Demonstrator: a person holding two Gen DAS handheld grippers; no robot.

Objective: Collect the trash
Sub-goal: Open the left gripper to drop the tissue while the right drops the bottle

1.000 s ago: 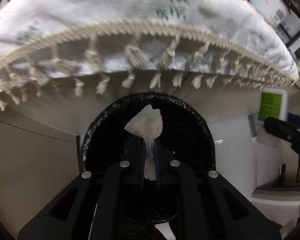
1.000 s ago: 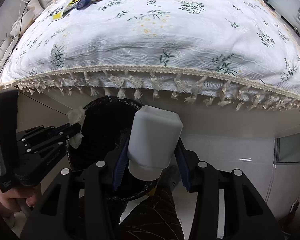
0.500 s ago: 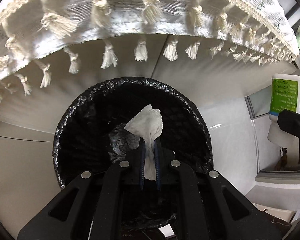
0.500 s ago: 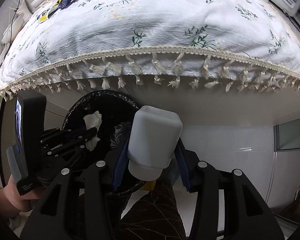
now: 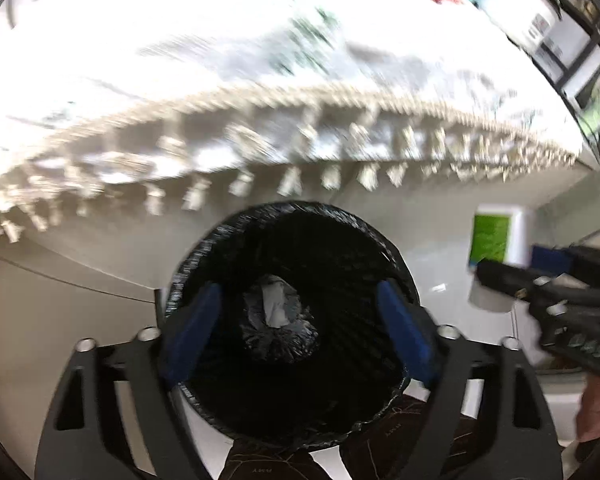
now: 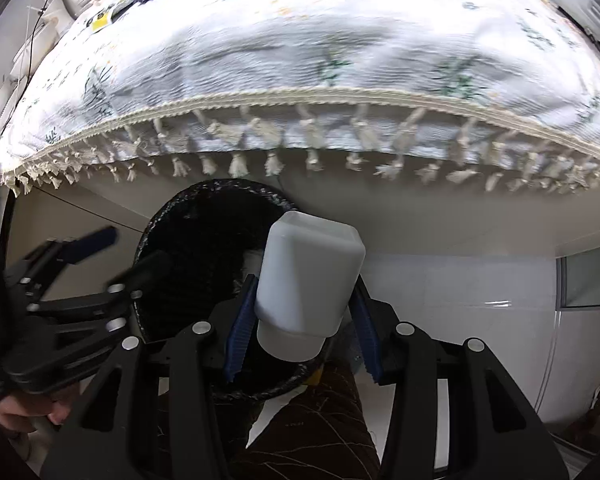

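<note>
While right gripper (image 6: 302, 320) clasps bottle (image 6: 310, 280), left gripper (image 5: 296, 336) gapes above bin (image 5: 204, 248).

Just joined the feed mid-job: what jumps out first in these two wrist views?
The white plastic bottle clamped upside down in the right gripper fills the middle of the right wrist view, just right of the black-lined trash bin. In the left wrist view the left gripper gapes open over that bin, with a crumpled white tissue lying at its bottom. Above both hangs the fringed floral tablecloth.
</note>
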